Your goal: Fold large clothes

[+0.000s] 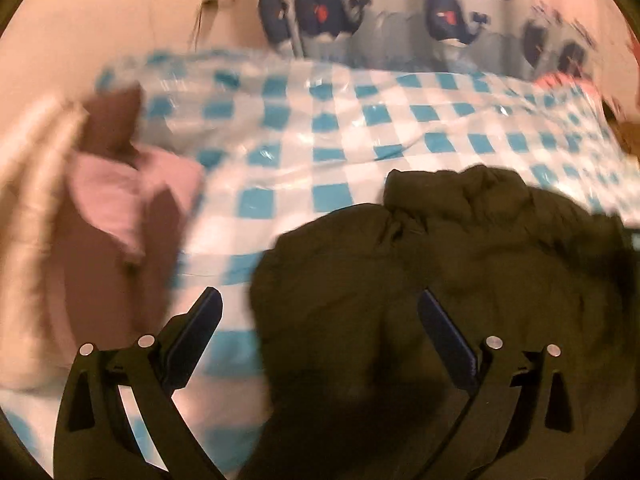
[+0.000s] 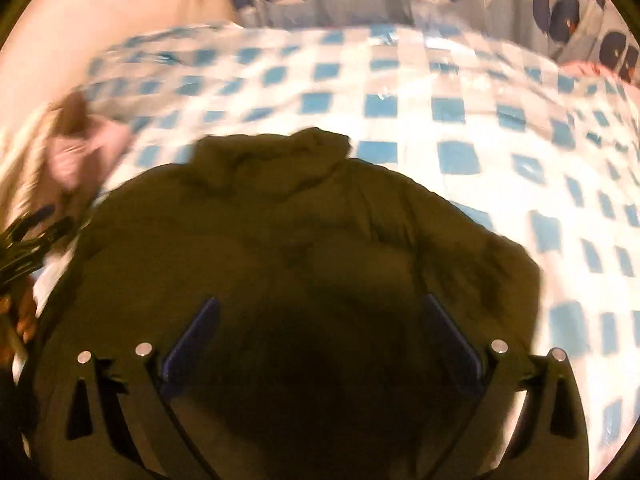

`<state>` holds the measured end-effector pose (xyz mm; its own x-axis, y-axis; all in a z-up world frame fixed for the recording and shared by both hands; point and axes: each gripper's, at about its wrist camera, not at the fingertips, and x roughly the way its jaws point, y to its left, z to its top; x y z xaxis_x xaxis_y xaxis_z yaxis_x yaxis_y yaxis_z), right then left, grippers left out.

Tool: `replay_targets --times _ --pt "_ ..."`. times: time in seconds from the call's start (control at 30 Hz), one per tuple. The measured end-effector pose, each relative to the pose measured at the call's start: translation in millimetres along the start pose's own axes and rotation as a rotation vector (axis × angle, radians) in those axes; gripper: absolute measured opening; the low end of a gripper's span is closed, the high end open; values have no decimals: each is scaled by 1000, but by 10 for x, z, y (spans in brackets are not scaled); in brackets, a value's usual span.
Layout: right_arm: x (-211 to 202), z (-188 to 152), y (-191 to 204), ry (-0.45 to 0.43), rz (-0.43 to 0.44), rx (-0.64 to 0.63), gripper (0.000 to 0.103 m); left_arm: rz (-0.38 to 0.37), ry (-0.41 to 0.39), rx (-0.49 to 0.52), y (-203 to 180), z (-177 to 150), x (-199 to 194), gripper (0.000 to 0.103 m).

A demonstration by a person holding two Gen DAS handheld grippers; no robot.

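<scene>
One dark olive jacket, rumpled, lying on a blue-and-white checked cover; fills the centre and lower frame in the right view, lower right in the left view. Left claw: spread, empty, the jacket's edge between its fingers. Right claw: spread, empty, over the jacket. Pink and brown cloth, left of frame, beside the jacket. Whale-print curtain along the top. Both views motion-blurred.

Jacket on the tablecloth, cushions to its left, curtain behind.
</scene>
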<state>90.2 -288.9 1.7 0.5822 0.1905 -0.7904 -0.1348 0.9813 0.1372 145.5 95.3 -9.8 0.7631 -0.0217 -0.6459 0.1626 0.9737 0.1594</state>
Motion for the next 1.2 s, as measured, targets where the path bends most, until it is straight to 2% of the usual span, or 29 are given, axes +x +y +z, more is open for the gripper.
replay_targets --times 0.1,0.2,0.3,0.4,0.43,0.53,0.63,0.73,0.83,0.9,1.0,1.07,1.13,1.2 --pt "-429 -372 -38 49 57 -14 96 76 -46 117 -26 -215 -492 94" --pt "-749 -792 -234 117 167 67 96 115 -73 218 -35 -471 -965 95" --pt "-952 -1244 -447 189 252 211 96 31 -21 239 46 -751 -1297 95" --pt "-1200 -1695 -664 228 306 347 96 -144 104 168 256 -1053 -1496 95" --pt "-1281 -1820 -701 237 313 379 96 -213 154 117 372 -1151 -1533 95" --pt "-1485 -2124 -840 263 301 425 96 -305 260 -43 743 -1406 -1579 95" --pt "-1575 -2446 -1003 295 326 508 96 -375 318 -250 1209 -1703 -1650 95" --pt "-1537 -2615 -1045 328 367 557 96 -410 364 -367 1446 -2000 -1680 95" --pt "-1484 -2798 -974 357 387 565 97 -432 422 -402 1447 -2319 -1669 95" --pt "-1493 -2831 -948 351 414 582 97 -492 459 -430 1419 -2472 -1640 95" --pt "-1578 -2875 -890 337 496 599 96 -589 492 -456 1298 -2607 -1622 95" --pt "-1609 -2921 -802 351 616 604 97 -639 502 -462 1182 -2638 -1634 95" --pt "-1617 -2972 -707 378 610 572 96 -689 509 -466 1086 -2614 -1628 95" --pt "-1548 -3069 -651 434 598 566 96 -676 522 -432 959 -2572 -1619 95"
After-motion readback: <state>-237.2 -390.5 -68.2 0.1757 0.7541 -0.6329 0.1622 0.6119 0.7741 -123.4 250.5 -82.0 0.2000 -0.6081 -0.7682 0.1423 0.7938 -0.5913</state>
